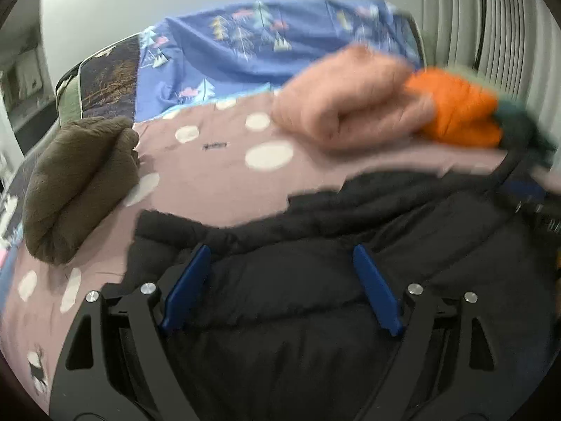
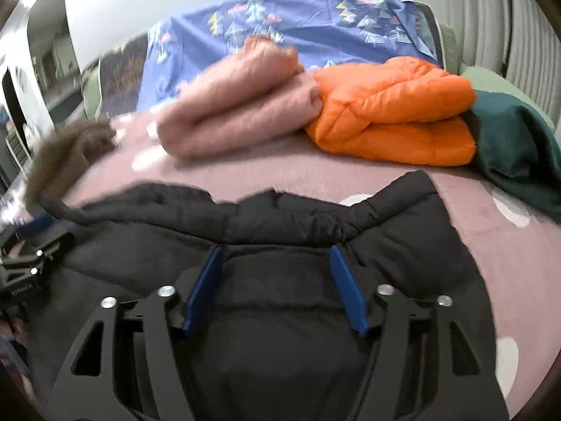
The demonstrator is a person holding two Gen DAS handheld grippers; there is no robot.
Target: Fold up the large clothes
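Black and puffy, the big jacket [image 1: 315,315] lies nearest, spread out on the bed [image 1: 210,175] with its pink, white-spotted sheet. Over the jacket's left part is the left hand-held gripper [image 1: 282,291]. Its two blue fingers [image 1: 187,287] are spread wide apart, with nothing pinched between them. The right hand-held gripper [image 2: 277,289] is over the jacket's right part, near the top edge. Its blue fingers [image 2: 347,291] are wide apart too, and they hold nothing.

Farther back on the bed sit folded clothes. A brown fuzzy one [image 1: 80,189] is on the left. A pink fuzzy one [image 2: 238,108] is in the middle, and an orange puffy jacket [image 2: 396,112] touches its right side. A dark green cloth [image 2: 515,154] lies just beside the orange one, at the far right. Behind them all is a blue blanket [image 2: 298,21] with little trees on it. The left view is blurry on its right side.
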